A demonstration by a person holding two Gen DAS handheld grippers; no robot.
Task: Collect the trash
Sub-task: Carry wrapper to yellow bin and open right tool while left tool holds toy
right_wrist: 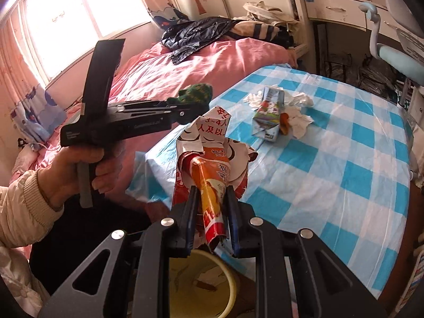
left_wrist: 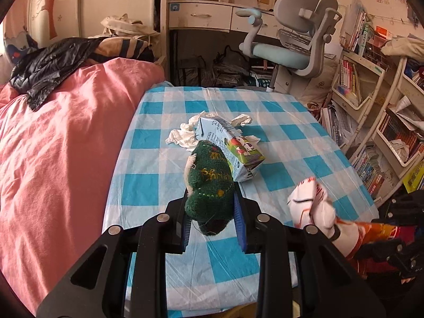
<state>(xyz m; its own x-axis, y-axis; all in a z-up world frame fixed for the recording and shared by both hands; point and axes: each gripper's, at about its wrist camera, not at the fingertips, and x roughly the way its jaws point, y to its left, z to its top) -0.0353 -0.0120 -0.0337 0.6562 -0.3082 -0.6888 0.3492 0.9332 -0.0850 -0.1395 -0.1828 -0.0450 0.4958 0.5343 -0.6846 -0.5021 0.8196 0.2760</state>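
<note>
Two hand-held grippers are clenched: the left hand-held gripper [left_wrist: 212, 212] grasps a green sock [left_wrist: 209, 182], the right hand-held gripper [right_wrist: 210, 206] a crumpled wrapper [right_wrist: 212, 164] above the desk [right_wrist: 331, 159].

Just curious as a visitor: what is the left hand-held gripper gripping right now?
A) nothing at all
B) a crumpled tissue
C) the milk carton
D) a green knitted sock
D: the left hand-held gripper is closed on the green knitted sock, while the milk carton and the tissues lie on the checked table.
</note>
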